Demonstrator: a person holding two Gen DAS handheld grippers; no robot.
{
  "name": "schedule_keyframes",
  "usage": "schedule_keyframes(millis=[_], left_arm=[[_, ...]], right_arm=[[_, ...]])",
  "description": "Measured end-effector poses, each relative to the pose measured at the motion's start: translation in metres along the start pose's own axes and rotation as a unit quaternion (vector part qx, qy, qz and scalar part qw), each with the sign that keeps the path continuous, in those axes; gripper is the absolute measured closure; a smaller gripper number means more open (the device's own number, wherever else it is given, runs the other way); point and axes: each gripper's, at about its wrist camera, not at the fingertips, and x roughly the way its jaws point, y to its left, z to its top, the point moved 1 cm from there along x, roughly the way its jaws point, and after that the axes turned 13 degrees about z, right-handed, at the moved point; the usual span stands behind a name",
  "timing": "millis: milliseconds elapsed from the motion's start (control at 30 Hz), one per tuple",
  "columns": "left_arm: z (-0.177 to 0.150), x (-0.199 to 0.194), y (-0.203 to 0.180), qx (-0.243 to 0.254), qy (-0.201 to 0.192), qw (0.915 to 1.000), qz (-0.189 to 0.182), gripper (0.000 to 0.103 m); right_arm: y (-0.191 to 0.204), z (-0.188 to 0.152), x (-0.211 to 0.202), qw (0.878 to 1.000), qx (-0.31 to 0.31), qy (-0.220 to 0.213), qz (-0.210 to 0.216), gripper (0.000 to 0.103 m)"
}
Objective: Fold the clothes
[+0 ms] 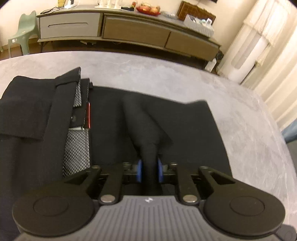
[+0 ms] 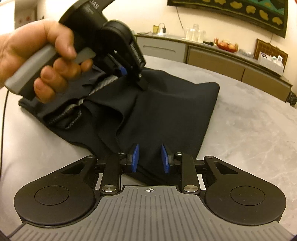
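Observation:
A black garment (image 1: 185,129) with a grey patterned lining (image 1: 77,150) and a small red tag (image 1: 88,115) lies partly folded on the grey table (image 1: 148,68). My left gripper (image 1: 150,170) has its blue pads pressed on a raised ridge of the black cloth. In the right wrist view a hand (image 2: 37,55) holds that left gripper (image 2: 128,74) tilted down over the garment's (image 2: 167,111) far left part. My right gripper (image 2: 150,158) stands open over the garment's near edge. Flat cloth lies between its blue pads (image 2: 135,157), untouched by them.
A long sideboard (image 1: 130,31) with drawers, a fruit bowl (image 1: 148,8) and small items stands beyond the table. A green chair (image 1: 24,31) is at the far left and pale curtains (image 1: 259,37) hang on the right. Bare tabletop (image 2: 250,120) spreads right of the garment.

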Motion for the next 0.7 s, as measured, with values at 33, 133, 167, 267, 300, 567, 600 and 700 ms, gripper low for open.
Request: schedule_keyframes(millis=[33,133,167,267,300,567,600,700], left_arm=[[0.004,0.003,0.003,-0.012,-0.006,0.9999,0.001,0.060],[0.010,0.019,0.010,-0.026,0.003,0.9996,-0.006,0.070],[0.011,0.025,0.012,-0.026,0.009,0.9996,-0.003,0.077],[0.009,0.025,0.019,-0.024,0.008,0.9996,0.012,0.079],[0.005,0.015,0.023,-0.028,0.004,0.9996,0.006,0.078],[-0.068,-0.048,0.019,0.011,-0.002,0.9982,-0.059,0.072],[-0.077,-0.045,0.016,0.024,0.003,0.9988,-0.043,0.076],[-0.084,-0.047,0.019,0.020,0.005,0.9991,-0.036,0.077]], right_arm=[[-0.001,0.001,-0.001,1.000,0.007,-0.001,0.005,0.071],[-0.002,0.003,-0.009,0.999,0.024,-0.023,0.016,0.070],[-0.003,0.004,-0.012,0.999,0.030,-0.036,0.021,0.070],[-0.010,0.002,0.001,0.999,0.040,-0.010,0.003,0.073],[-0.010,0.001,0.003,0.999,0.038,-0.012,-0.004,0.073],[-0.024,0.014,-0.002,0.997,0.072,-0.018,0.006,0.073],[-0.025,0.011,0.003,0.997,0.072,-0.006,0.001,0.072],[-0.025,0.007,-0.001,0.997,0.076,-0.011,-0.006,0.062]])
